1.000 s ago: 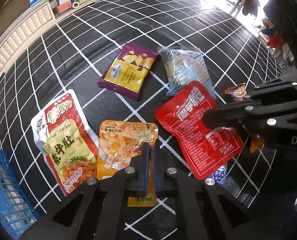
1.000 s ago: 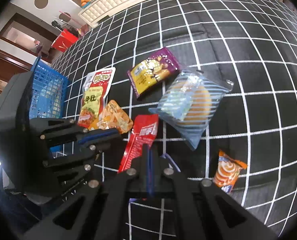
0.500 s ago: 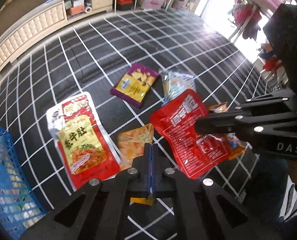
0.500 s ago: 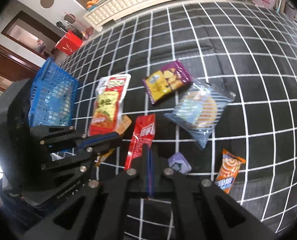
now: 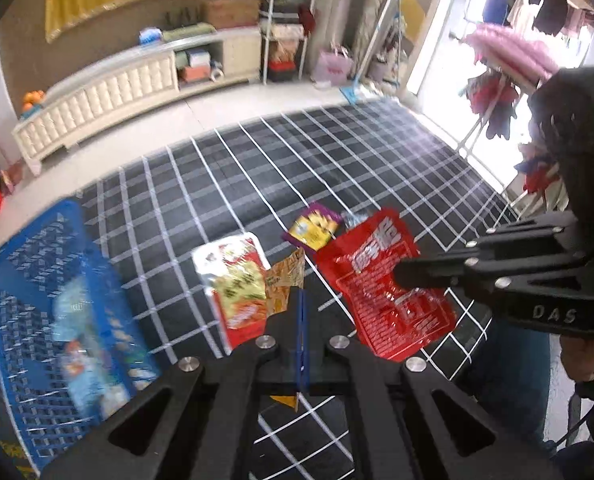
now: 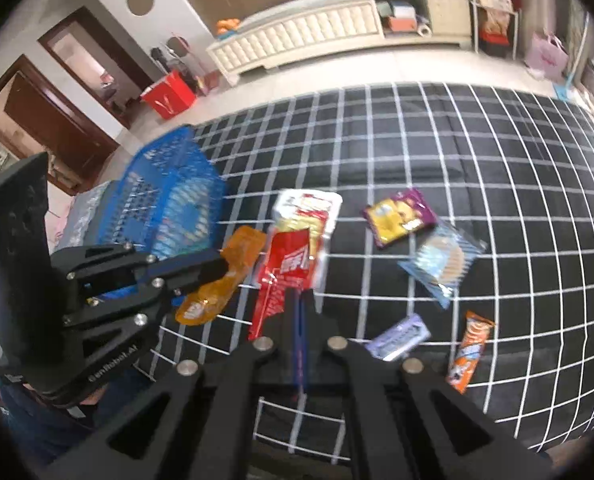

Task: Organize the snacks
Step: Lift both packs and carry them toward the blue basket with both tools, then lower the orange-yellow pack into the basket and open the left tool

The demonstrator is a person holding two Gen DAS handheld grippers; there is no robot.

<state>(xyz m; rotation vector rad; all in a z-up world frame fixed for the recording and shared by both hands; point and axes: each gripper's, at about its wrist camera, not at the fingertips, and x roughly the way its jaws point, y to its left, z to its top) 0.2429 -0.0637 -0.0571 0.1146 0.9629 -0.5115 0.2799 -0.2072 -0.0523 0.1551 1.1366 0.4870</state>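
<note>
On my far left sits the blue basket (image 6: 169, 200), with some packets already in it, blurred. It rests at the edge of the black grid-patterned surface (image 6: 477, 152) that carries the snacks.

Next comes my left gripper (image 5: 301, 312), held above that surface and pointing forward and slightly down over the snacks. Its jaws are clenched on the orange snack packet (image 5: 283, 284), which hangs from the blue pads; from the right wrist camera I see the same packet (image 6: 225, 276) lifted clear and tilted, pinched along one side.

Just right of it, the long red-and-white pouch (image 6: 309, 212) lies flat on the surface.

My right gripper (image 6: 300, 320) is also raised and aimed forward, jaws pressed together on the red snack pouch (image 6: 285, 276), which dangles in front of the long pouch. From the left wrist camera the right gripper (image 5: 401, 276) reaches in from the right side, roughly level, with the red pouch (image 5: 381, 280) hanging broadside from its tip. A little of the holder's hand shows beneath that gripper's body.

Further right on the surface lie the purple-and-yellow packet (image 6: 399, 216), then the clear blue-striped bag (image 6: 441, 264) just beside it. Nearer me are a small purple sachet (image 6: 399, 338) and, rightmost, an orange swirl-printed bar (image 6: 471, 350), each apart from its neighbours.
</note>
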